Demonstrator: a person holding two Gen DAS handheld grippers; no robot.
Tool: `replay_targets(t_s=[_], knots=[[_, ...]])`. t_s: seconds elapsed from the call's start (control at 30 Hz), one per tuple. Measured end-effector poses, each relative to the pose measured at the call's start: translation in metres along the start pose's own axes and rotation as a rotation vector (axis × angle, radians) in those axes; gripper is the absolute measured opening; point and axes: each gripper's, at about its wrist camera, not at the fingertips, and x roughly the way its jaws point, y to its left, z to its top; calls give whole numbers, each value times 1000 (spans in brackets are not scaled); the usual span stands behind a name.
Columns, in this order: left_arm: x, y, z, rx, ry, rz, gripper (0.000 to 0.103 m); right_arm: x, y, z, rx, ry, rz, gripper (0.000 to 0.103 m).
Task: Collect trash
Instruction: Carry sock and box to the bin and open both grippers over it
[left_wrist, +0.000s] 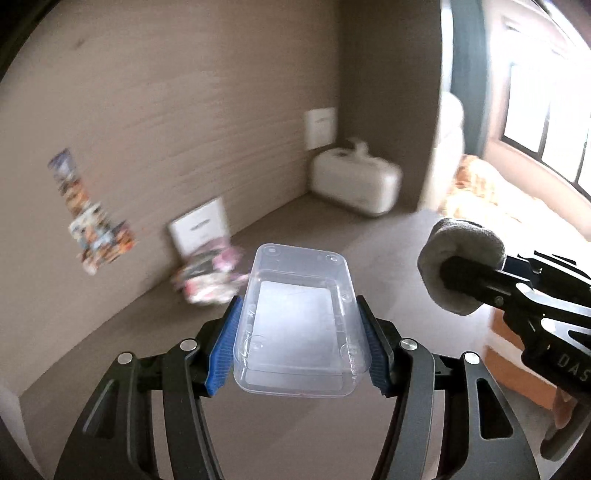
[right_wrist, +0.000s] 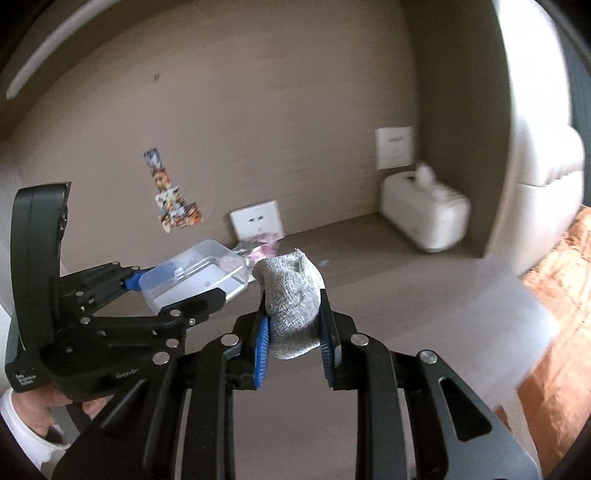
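Left claw (left_wrist: 301, 332) clamps the tub (left_wrist: 301, 317), right claw (right_wrist: 294, 332) clamps the sock (right_wrist: 293, 306); wrapper (left_wrist: 210, 277) left on the desk (left_wrist: 332, 229).

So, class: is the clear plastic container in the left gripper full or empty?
Empty. The clear plastic container, clamped between the left gripper's blue pads, shows only its bare see-through bottom.

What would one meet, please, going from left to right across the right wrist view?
Left tongs holding the clear plastic box → colourful stickers on the wall → wall socket → grey sock in the right tongs → white tissue box in the corner → orange patterned cloth.
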Motion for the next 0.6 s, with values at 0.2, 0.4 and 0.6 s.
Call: replay_targets(t_s=[0.2,0.4,0.6], knots=[[-20,-75,7,85,-35,-103,58,-63,-40,-19,46,-31,-96,25],[-30,-148,6,170,-54,-197,59,-111,-79,-42,108,-49,-185,25],[-25,-209,-6,239,-34,-268,59,-139,-114,-71,167,-36,-255,25]])
